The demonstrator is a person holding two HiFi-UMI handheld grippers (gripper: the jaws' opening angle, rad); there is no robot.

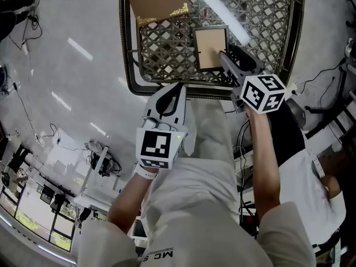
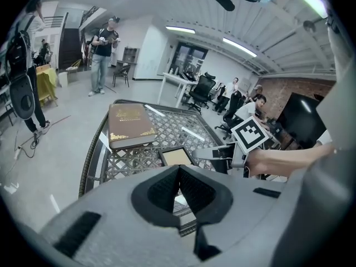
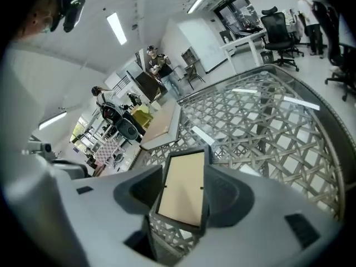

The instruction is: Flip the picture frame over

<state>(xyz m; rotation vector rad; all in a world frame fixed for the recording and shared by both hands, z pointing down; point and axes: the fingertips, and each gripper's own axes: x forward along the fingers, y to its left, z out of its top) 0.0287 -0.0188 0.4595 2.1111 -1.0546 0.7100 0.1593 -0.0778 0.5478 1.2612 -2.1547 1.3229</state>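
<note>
We are looking down on a polished grey floor in an open office, where a table point(image 1: 267, 21) with a woven lattice top and a dark rim is standing in front of us. Desks, black office chairs and several people are showing far behind it in the gripper views. A brown book point(image 1: 158, 1) is lying flat at the table's far left. Its gold cover lettering is appearing to read "A Treasury of World's Classics", though it is small. The picture frame point(image 1: 211, 48) is lying flat on the lattice towards the near edge, to the right of the book and apart from it, with a plain tan panel facing up inside a dark border. We are reaching the right gripper point(image 3: 183, 170) out over the near rim, pointing forward and down. Its jaws are standing wide on either side of the frame's near end and are not clamping it. We are holding the left gripper point(image 1: 179, 87) at the near rim, left of the frame and angled downward, its jaws closed together with nothing between them.
</note>
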